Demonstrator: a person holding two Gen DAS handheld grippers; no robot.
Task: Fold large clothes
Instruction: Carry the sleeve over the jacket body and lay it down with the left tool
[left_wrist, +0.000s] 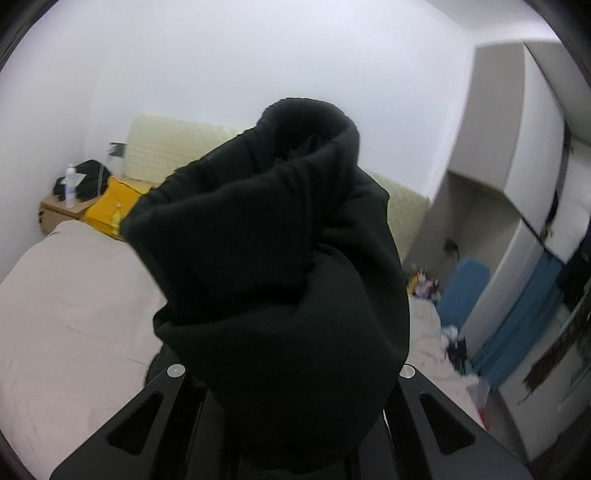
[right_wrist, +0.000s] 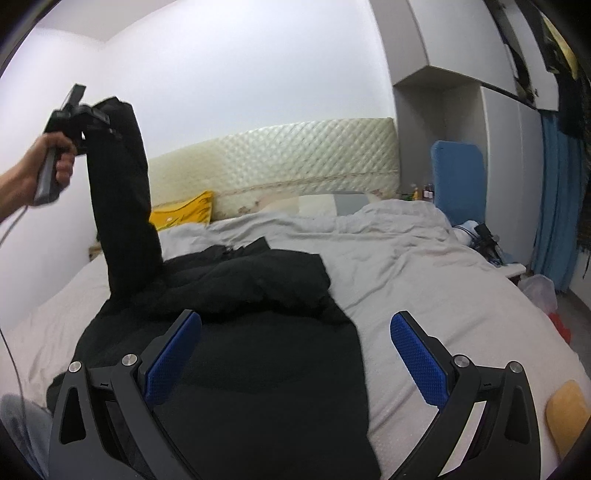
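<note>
Up near the left wall, the left gripper (right_wrist: 96, 117) is clenched on one end of a black garment (right_wrist: 236, 332), lifting that part into a hanging column while the rest lies spread and rumpled across the bed (right_wrist: 424, 280). From the left wrist view the same black cloth (left_wrist: 273, 280) bunches up directly between the gripper arms and hides the fingertips, with an open cuff-like end pointing away from the camera. The person's left hand (right_wrist: 48, 162) wraps the handle of that tool. Lower down, the right gripper (right_wrist: 295, 354) hangs released over the bed, its blue pads (right_wrist: 417, 358) spread wide apart and holding nothing; the left pad sits above the flat part of the garment, the right one above bare bedsheet. The sheet is pale grey and wrinkled, and a quilted cream headboard (right_wrist: 295, 155) runs behind it. A yellow pillow (right_wrist: 184, 214) rests against the headboard, just behind the raised cloth. In the left wrist view a wooden nightstand (left_wrist: 55, 214) stands beside the bed carrying a white bottle (left_wrist: 70, 186) and a dark bag. A blue upright panel (right_wrist: 458, 177) stands at the far side of the bed, beside pale wardrobe doors (right_wrist: 509, 155) and a blue curtain.
</note>
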